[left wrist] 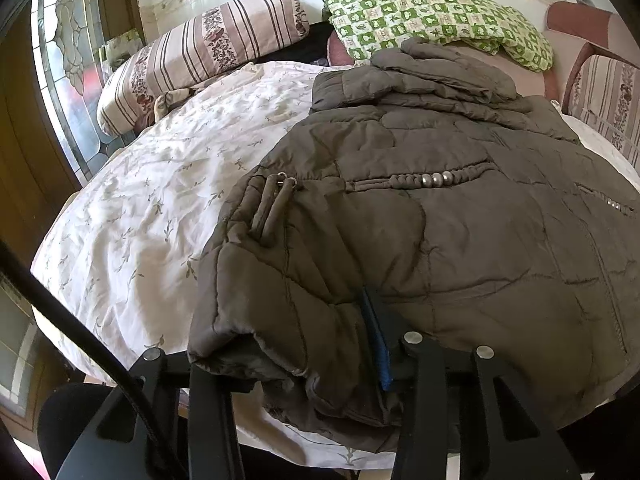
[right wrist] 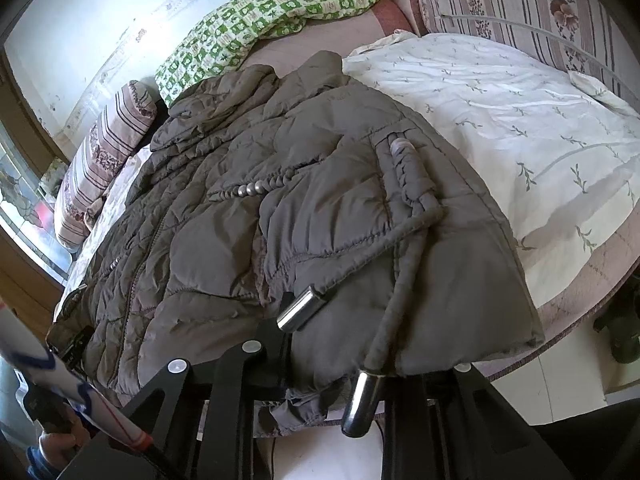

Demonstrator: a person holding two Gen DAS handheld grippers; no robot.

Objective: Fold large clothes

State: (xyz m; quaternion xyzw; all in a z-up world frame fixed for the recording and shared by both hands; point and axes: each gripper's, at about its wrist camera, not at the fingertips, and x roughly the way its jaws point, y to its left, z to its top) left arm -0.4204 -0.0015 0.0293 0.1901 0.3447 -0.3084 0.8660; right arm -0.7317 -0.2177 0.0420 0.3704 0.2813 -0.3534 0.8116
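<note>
A grey-brown quilted jacket (left wrist: 440, 220) is lying spread on the bed (left wrist: 132, 216), over a white coverlet with small leaf sprigs, its hem hanging at the near edge of the bed and its collar pointing toward the far edge. The collar end is bunching up in folds just short of a green checked pillow (left wrist: 436, 20) at the bed's far edge. A striped bolster (left wrist: 200, 56) is resting at the far left corner in the left wrist view.

The left claw (left wrist: 312, 364) is sitting at the near edge of the bed, clamping a thick folded roll of the jacket's hem; one finger with a blue pad (left wrist: 378, 344) is pressing into the fabric from the right, while the other finger is mostly hidden under the roll.

The right claw (right wrist: 332, 344) is reaching in at the near edge too, at the other side of the hem. Its fingers are disappearing under and into the cloth, so whether the pads are actually pinching it cannot be told. Two drawcords with shiny metal tips (right wrist: 298, 308) are trailing across the jacket there, one tip lying on the fabric just beside the left finger, the other dangling over the bed's edge.

A hand (right wrist: 56, 444) is showing at the lower left corner of the right wrist view.
</note>
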